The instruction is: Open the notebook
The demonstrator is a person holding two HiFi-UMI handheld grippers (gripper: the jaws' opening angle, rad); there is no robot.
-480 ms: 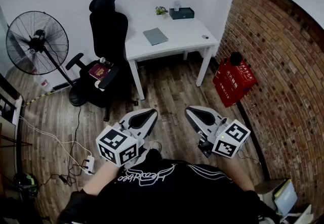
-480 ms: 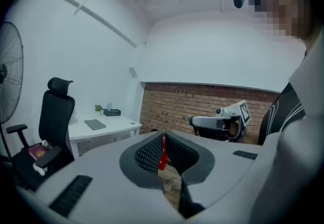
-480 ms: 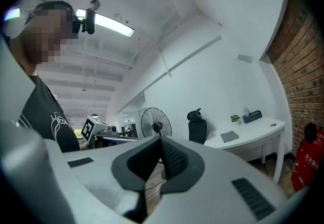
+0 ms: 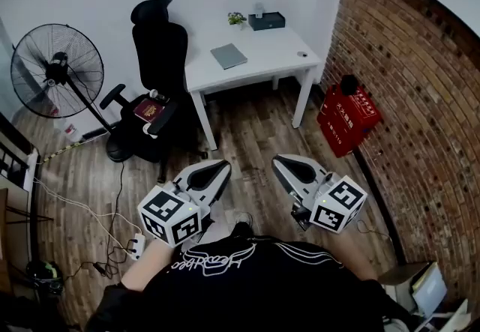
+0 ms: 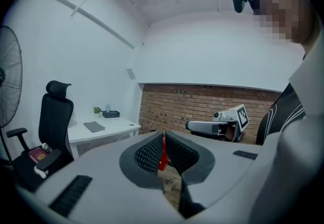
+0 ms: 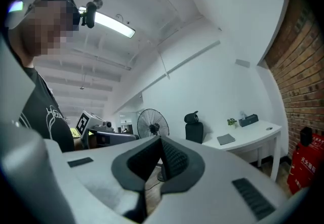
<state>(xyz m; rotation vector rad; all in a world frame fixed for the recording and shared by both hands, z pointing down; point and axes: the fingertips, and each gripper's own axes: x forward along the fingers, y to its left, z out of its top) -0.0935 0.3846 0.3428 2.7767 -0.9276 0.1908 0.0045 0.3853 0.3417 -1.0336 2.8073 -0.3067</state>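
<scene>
1. At the far left, a pedestal fan (image 4: 56, 68) with a round wire cage stands on the wood-plank floor (image 4: 255, 139), clear of my path.
2. A black high-backed office chair (image 4: 154, 53) is parked at the left end of the surface. A small dark-red booklet (image 4: 147, 108) lies on its seat, and I judge that it is not my target.
3. My left gripper (image 4: 220, 168) is carried low in front of my body, nose tipped slightly down. Its ribbed black jaws are pressed together with nothing in them.
4. The notebook (image 4: 229, 55) is a thin, flat grey slab with its cover closed. It lies on the left half of the smooth white surface (image 4: 281, 49), well apart from both grippers. Since it lies flat, I expect I will have to catch an edge of the cover to lift it.
5. My right gripper (image 4: 283, 165) is held level beside the left one. Its jaws are also closed and empty, which makes sense while I stand away from the surface with nothing to grip yet.
6. A red box (image 4: 346, 121) leans at the foot of the rough brick wall (image 4: 420, 98) on the right.
</scene>
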